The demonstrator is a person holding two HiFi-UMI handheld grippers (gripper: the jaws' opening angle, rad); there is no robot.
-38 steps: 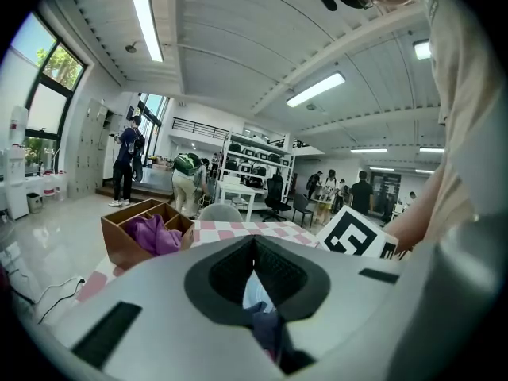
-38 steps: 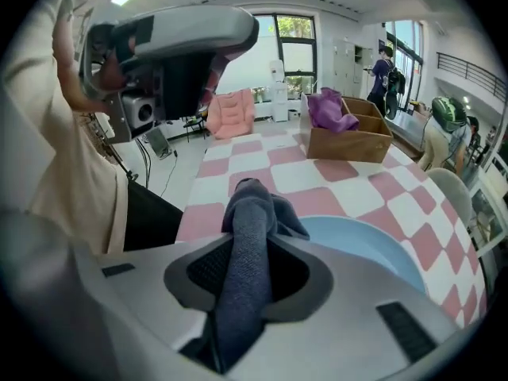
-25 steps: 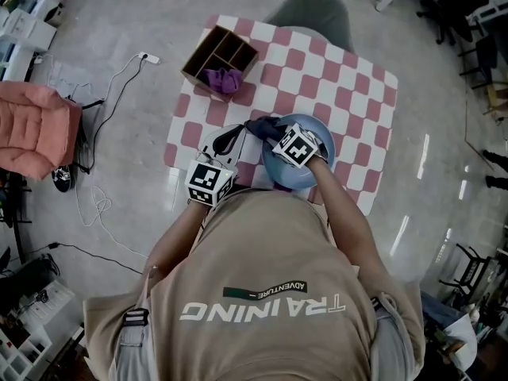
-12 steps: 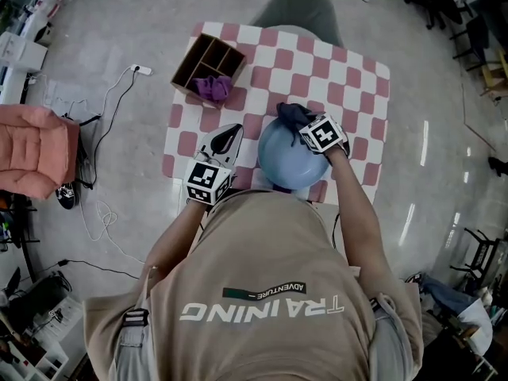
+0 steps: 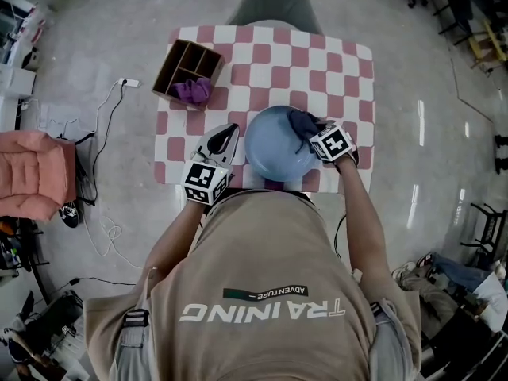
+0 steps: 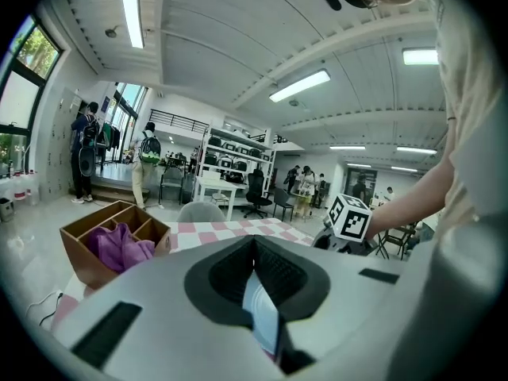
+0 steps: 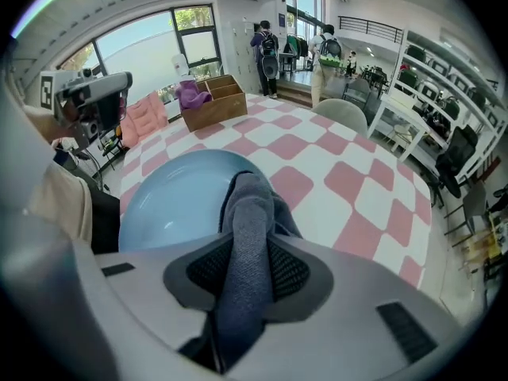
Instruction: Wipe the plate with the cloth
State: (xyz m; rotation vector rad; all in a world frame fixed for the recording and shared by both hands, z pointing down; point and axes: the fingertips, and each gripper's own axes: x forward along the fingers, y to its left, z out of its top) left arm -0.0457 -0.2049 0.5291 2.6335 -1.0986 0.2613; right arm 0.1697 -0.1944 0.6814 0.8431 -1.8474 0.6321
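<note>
The plate [image 5: 274, 145] is pale blue and round, at the near edge of the checkered counter [image 5: 349, 78]. My left gripper [image 6: 255, 280] pinches its rim. My right gripper [image 7: 246, 280] is clamped on the dark grey cloth [image 7: 254, 205], which seems to be pressed on the plate's right side. A wooden box [image 5: 176, 60] with a purple rag [image 5: 193, 91] sits far left.

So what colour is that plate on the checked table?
Light blue. The plate shows best in the right gripper view.
</note>
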